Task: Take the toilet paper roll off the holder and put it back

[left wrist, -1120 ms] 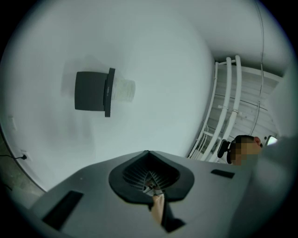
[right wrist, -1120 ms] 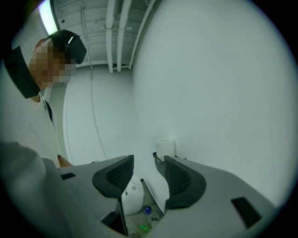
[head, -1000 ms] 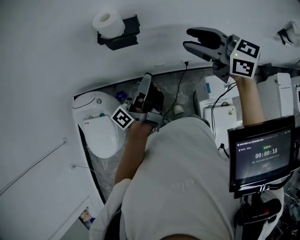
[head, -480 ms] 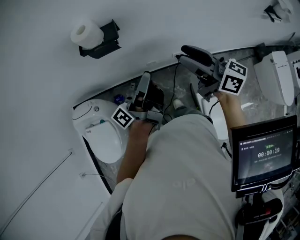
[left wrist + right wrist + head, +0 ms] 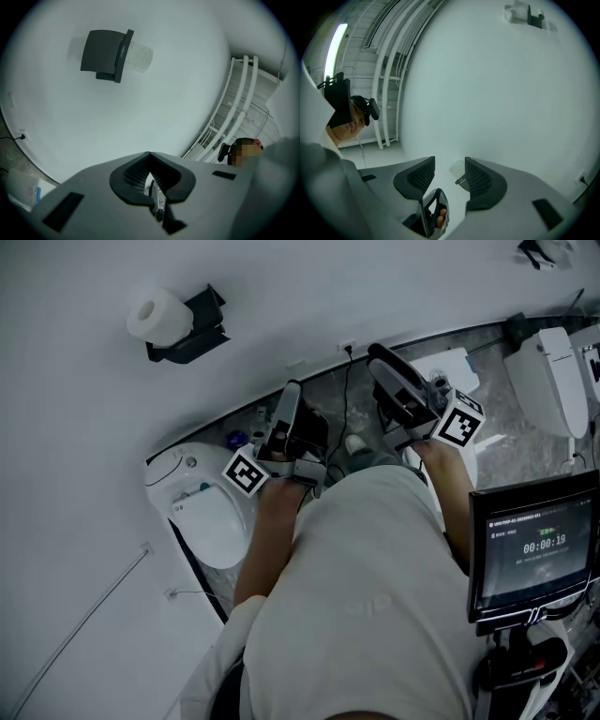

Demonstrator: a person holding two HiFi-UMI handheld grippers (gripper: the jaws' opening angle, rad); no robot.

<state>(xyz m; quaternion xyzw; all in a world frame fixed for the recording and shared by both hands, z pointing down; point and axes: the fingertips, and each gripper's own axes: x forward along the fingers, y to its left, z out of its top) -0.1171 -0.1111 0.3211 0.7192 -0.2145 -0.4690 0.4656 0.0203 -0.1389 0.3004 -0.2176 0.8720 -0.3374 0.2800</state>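
A white toilet paper roll [image 5: 154, 316] sits on a black wall holder [image 5: 192, 331] at the upper left of the head view. In the left gripper view the roll [image 5: 139, 55] sticks out to the right of the holder [image 5: 104, 56], far ahead on the white wall. My left gripper [image 5: 291, 395] is held low above the floor, well short of the roll, with its jaws shut and empty [image 5: 149, 154]. My right gripper [image 5: 382, 360] is off to the right, away from the holder, and stands open with nothing between its jaws [image 5: 450, 165].
A white toilet [image 5: 202, 507] stands below the left gripper against the curved wall. More toilet units [image 5: 544, 381] stand at the right. A monitor [image 5: 532, 554] hangs at the right edge. A second holder [image 5: 525, 14] sits high on the wall.
My right gripper has come down and back from the wall towards the person's body. The head view has shifted, so the roll now lies farther left. The left gripper has stayed put.
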